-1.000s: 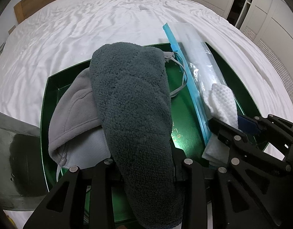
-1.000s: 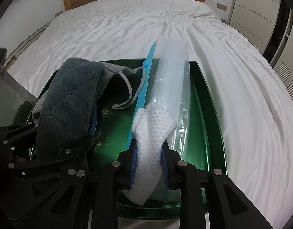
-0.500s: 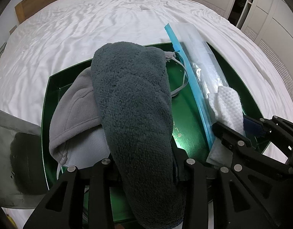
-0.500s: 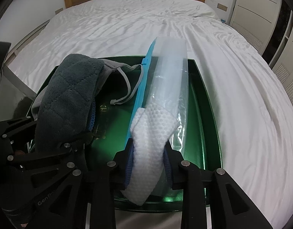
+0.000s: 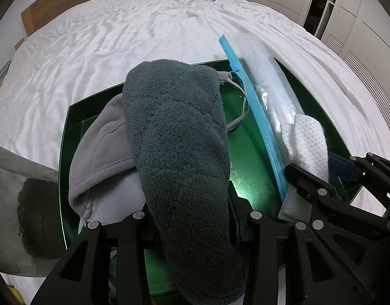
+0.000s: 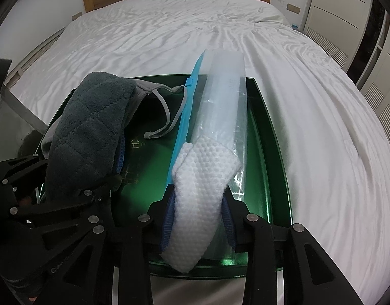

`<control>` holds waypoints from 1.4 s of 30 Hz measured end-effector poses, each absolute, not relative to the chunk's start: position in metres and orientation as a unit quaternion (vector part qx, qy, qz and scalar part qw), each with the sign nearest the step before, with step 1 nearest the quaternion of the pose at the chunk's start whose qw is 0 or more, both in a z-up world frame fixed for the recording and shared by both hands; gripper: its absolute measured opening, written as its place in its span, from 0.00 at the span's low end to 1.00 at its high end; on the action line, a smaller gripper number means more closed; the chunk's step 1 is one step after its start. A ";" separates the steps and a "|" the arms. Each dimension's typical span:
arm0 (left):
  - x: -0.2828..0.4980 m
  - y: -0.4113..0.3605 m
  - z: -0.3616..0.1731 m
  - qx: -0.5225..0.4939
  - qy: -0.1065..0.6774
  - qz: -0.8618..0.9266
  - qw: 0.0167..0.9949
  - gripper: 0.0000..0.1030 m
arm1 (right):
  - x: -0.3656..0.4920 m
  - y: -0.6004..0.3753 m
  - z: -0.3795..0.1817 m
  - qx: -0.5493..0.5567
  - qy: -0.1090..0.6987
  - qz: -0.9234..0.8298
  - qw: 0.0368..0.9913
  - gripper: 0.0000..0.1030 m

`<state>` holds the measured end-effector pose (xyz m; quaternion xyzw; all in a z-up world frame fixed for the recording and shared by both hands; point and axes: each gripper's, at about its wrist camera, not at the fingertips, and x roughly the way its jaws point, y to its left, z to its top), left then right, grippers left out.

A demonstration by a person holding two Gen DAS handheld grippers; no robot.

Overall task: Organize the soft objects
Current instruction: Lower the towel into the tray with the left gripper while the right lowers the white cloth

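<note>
Over tray (image 5: 68,137), towel (image 5: 179,137) sits between left gripper's (image 5: 192,218) opening jaws.

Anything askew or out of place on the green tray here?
Yes. The clear zip bag overshoots the tray's far rim onto the bed, and a grey strap trails loose from under the dark towel. Nothing looks spilled or damaged.

A dark grey-green plush towel (image 5: 179,137) with diamond quilting lies over a pale grey garment (image 5: 103,157). The tray (image 6: 273,157) is glossy green. At centre, a white dimpled cloth (image 6: 202,178) lies beside a clear bag (image 6: 225,101) edged blue.
</note>
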<state>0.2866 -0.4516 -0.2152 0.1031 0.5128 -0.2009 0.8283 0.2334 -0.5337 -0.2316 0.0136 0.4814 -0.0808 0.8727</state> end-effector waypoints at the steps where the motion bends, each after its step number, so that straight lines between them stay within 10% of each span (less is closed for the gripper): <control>1: 0.286 -0.451 -0.215 0.103 0.512 -0.200 0.829 0.35 | 0.233 -0.534 -0.232 0.013 0.481 -0.081 0.873 0.33; 42: 0.264 -0.444 -0.183 0.117 0.465 -0.181 0.858 0.41 | 0.225 -0.534 -0.218 0.009 0.470 -0.084 0.878 0.41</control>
